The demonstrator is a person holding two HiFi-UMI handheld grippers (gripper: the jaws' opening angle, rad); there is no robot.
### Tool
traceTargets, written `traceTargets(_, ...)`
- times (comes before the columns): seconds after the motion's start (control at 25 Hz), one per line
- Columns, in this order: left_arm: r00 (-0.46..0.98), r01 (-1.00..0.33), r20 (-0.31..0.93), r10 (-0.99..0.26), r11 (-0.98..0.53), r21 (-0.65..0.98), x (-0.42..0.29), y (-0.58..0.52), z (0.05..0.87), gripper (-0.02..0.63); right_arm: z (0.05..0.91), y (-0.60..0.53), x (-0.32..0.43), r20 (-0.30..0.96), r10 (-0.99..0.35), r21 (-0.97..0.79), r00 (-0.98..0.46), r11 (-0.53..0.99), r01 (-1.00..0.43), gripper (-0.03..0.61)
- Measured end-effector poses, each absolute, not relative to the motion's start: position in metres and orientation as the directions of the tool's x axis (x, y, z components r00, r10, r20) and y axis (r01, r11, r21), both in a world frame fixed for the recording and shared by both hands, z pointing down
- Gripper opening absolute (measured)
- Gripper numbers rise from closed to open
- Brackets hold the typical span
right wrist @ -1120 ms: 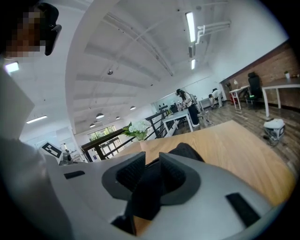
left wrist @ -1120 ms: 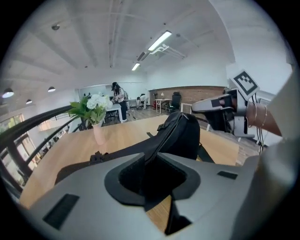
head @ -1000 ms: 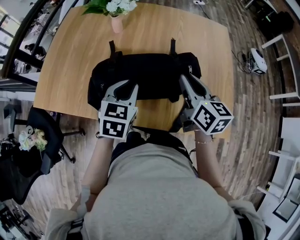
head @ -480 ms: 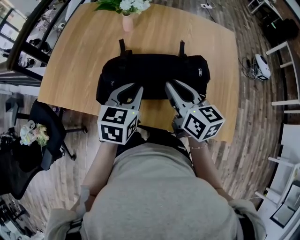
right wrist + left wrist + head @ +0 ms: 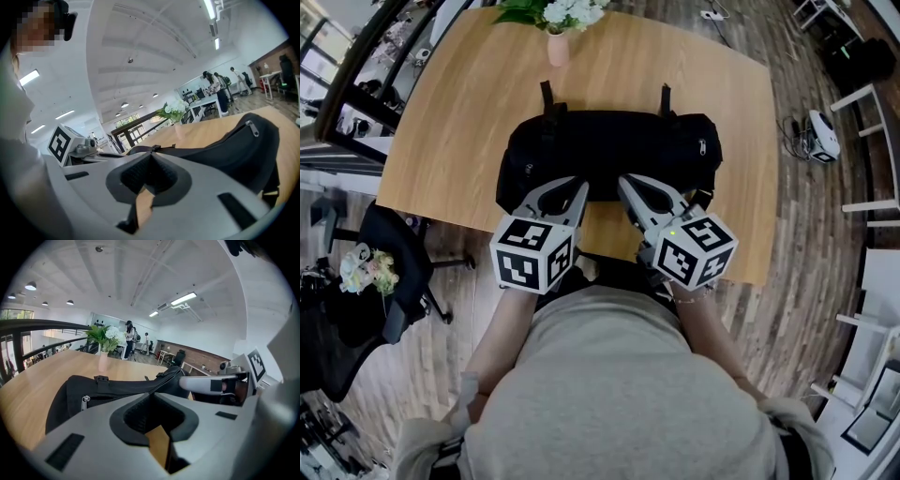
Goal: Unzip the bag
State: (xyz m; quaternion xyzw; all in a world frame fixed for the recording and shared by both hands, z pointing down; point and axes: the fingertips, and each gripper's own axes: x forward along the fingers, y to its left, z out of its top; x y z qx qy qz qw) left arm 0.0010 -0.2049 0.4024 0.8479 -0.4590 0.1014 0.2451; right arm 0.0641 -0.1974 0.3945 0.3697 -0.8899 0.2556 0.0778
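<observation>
A black bag (image 5: pixel 609 150) lies flat across the wooden table (image 5: pixel 469 103), its two straps pointing to the far side. Small zipper pulls show on its left end (image 5: pixel 84 402) and right end (image 5: pixel 251 127). My left gripper (image 5: pixel 581 187) is at the middle of the bag's near edge. Its jaws have just been closing, and their tips (image 5: pixel 151 393) meet against the black fabric (image 5: pixel 117 387) and seem to pinch it. My right gripper (image 5: pixel 623 181) is right beside it, shut, with its tips (image 5: pixel 150 154) at the bag (image 5: pixel 234 150). Whether it pinches anything is hidden.
A pink vase of flowers (image 5: pixel 558 42) stands at the table's far edge behind the bag. The person stands against the table's near edge. A dark office chair (image 5: pixel 394 272) is on the floor to the left, and a white device (image 5: pixel 820 136) to the right.
My right gripper slid left along the bag's near edge to its middle and its jaws closed. The left gripper barely moved, rolled a little, and its jaws narrowed.
</observation>
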Motion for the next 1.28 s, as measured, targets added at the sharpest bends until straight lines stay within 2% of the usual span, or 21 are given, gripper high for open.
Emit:
traceTargets(0.2,0.507,-0.86,0.446,-0.738,-0.398,0.319,-0.007,-0.201,0.415,0.034,0.402,-0.193,0.062,0.357,-0.624,-0.376,-0.695,0.585,-0.718,0.006)
traceTargets(0.48,0.519,-0.854,0.446,-0.729,-0.414,0.316,0.0,-0.2,0.415,0.029,0.411,-0.19,0.06,0.409,-0.617,-0.334,-0.673,0.585,-0.739,0.006)
traceTargets(1.28,0.52,-0.854,0.448,-0.727,-0.42,0.308,0.005,-0.197,0.414,0.025,0.412,-0.185,0.063,0.411,-0.604,-0.349,-0.683,0.588,-0.73,0.006)
